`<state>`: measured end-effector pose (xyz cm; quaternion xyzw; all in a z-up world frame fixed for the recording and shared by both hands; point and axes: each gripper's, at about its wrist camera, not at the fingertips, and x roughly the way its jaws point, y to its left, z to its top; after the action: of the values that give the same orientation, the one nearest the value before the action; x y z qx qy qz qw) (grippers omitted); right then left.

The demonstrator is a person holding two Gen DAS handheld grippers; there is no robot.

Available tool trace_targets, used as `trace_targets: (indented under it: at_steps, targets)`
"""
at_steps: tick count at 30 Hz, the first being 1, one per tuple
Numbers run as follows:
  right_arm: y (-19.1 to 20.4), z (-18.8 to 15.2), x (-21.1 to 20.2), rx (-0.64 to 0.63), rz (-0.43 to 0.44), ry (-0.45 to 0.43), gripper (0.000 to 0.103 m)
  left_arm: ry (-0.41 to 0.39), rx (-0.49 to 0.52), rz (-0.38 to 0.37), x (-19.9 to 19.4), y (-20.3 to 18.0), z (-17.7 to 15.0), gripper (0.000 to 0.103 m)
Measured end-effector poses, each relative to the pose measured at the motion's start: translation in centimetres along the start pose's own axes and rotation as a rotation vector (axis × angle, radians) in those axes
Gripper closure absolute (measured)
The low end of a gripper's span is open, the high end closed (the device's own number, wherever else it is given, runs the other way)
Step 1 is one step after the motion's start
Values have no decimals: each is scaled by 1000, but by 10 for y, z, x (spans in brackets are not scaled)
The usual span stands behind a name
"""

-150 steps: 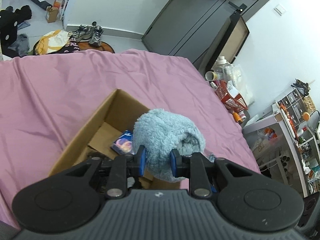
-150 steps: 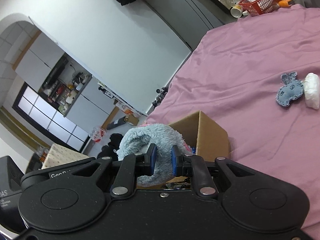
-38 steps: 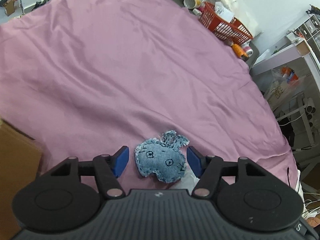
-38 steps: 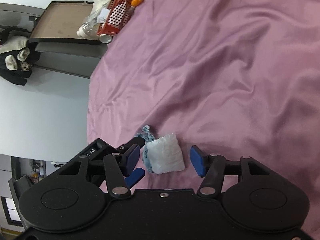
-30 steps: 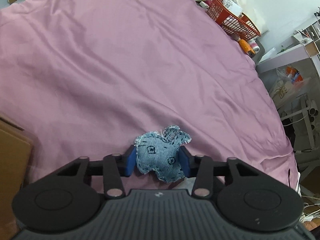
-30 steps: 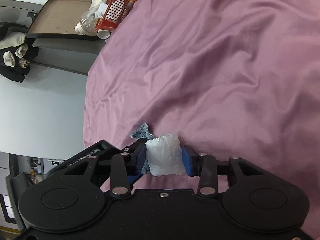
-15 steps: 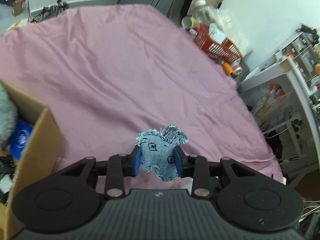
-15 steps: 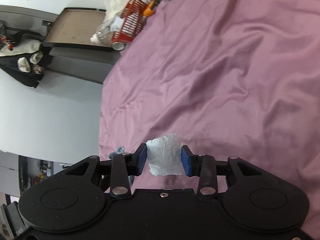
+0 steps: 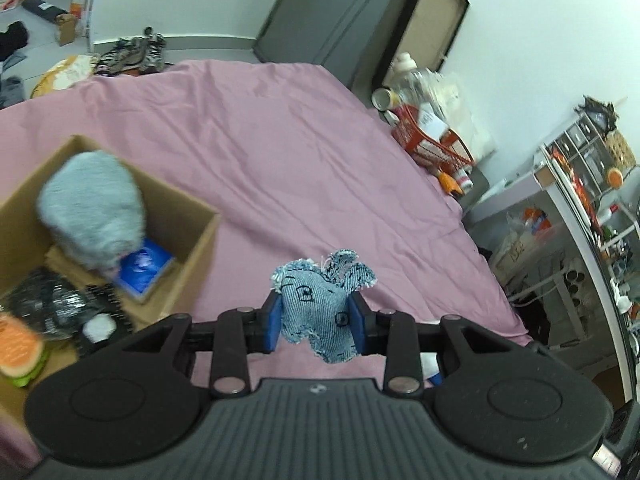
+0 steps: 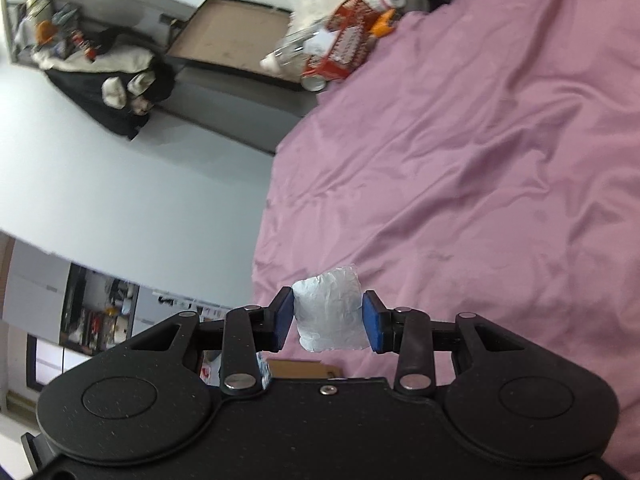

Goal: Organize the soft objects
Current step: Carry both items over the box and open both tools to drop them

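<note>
My left gripper (image 9: pixel 316 322) is shut on a small denim bunny-head cushion (image 9: pixel 322 306), held above the pink bedsheet (image 9: pixel 280 160). To its left stands an open cardboard box (image 9: pixel 192 240) holding a fluffy grey-blue soft toy (image 9: pixel 94 218), a blue packet (image 9: pixel 144 266), dark items and an orange-and-green plush. In the right wrist view, my right gripper (image 10: pixel 330 324) is shut on a small white pillow-shaped pad (image 10: pixel 330 316), lifted off the pink bedsheet (image 10: pixel 460 160). A strip of the cardboard box (image 10: pixel 300 368) shows just under the right fingers.
A red basket (image 9: pixel 430 142) with bottles and cups sits past the bed's far right corner. Cluttered shelves (image 9: pixel 592 208) stand on the right. Shoes (image 9: pixel 136 52) and clothes lie on the floor beyond the bed. A dark cabinet (image 9: pixel 340 20) lines the far wall.
Both grippers closed on their items on the sheet, then lifted them. The left one swung toward the box, which has come into view with the fluffy toy inside.
</note>
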<state>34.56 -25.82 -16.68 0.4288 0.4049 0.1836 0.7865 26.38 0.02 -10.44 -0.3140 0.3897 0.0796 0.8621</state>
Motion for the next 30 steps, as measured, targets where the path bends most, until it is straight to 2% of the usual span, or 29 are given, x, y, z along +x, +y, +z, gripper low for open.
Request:
trace_targets:
  at_steps: [8,19,23,30]
  targets:
    - [27,-17,3,-74,41,69,66,-52,-42,68,-44,48,6,70]
    - [66,-54,17,-201,88,172,66,-64,-92,140,-66,100,13,69]
    - [77,-68,22,-241,93,207,66,-45,-103,150,-65,111,16,68]
    - [92,-81,28,-279,97,236,66,38,-100,172,-59,123,6,67]
